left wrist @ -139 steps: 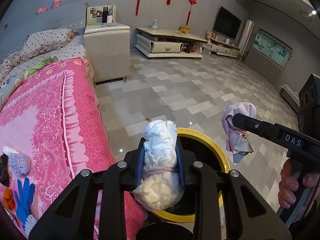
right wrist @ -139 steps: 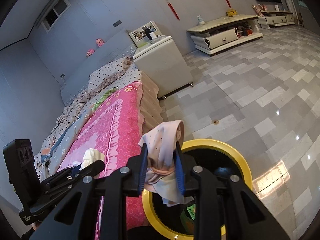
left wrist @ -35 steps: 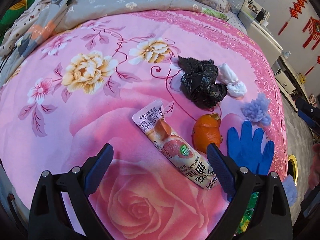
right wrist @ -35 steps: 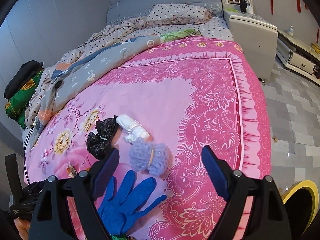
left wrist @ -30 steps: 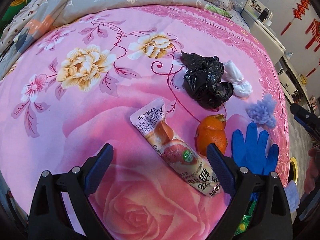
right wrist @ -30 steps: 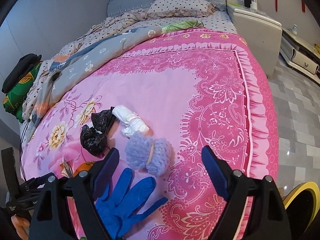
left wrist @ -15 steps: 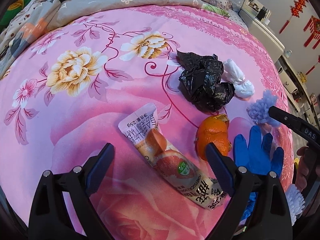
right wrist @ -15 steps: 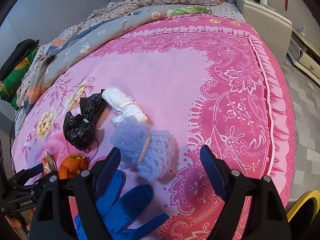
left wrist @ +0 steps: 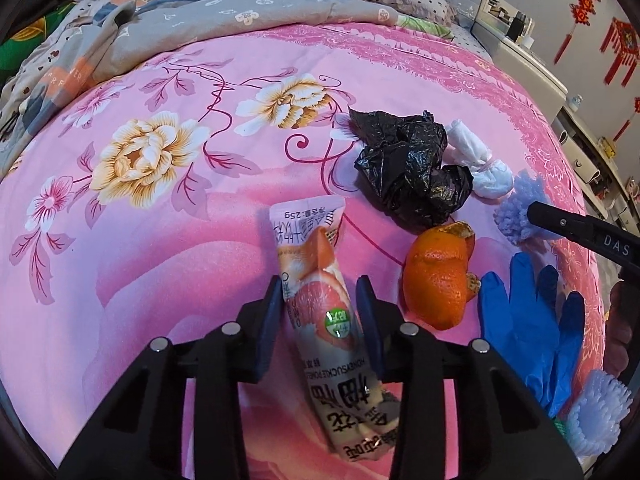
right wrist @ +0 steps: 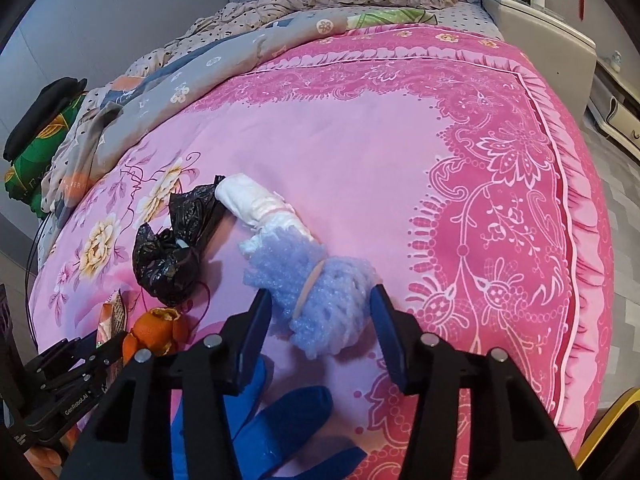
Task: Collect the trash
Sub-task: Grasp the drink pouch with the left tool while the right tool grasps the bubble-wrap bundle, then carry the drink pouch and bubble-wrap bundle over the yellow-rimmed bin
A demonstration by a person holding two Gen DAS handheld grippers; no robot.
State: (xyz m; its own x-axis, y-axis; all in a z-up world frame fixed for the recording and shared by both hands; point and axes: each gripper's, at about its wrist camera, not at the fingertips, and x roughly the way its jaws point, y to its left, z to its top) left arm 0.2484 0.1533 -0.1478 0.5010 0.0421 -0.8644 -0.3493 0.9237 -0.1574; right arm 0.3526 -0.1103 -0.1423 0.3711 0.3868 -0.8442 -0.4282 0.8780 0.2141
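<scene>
Trash lies on the pink floral bedspread (left wrist: pixel 160 240). My left gripper (left wrist: pixel 320 304) has its jaws around the snack packet (left wrist: pixel 320 300), close on both sides, with a small gap showing. Beside it are an orange peel (left wrist: pixel 438 280), a black plastic bag (left wrist: pixel 412 168), a white tissue bundle (left wrist: pixel 480 164) and a blue glove (left wrist: pixel 528 312). My right gripper (right wrist: pixel 320 316) is open with its jaws on either side of the lilac foam net bundle (right wrist: pixel 320 284). The black bag (right wrist: pixel 176 248) and tissue bundle (right wrist: pixel 260 200) lie just beyond it.
A crumpled grey quilt (right wrist: pixel 224 64) and pillows cover the bed's far side. A white bedside cabinet (right wrist: pixel 536 20) stands at the head. The yellow bin rim (right wrist: pixel 608 428) shows at the lower right, off the bed. A pale foam piece (left wrist: pixel 596 412) lies near the glove.
Both grippers moved down onto the bed. The left jaws narrowed around the snack packet. The right jaws narrowed around the lilac foam bundle.
</scene>
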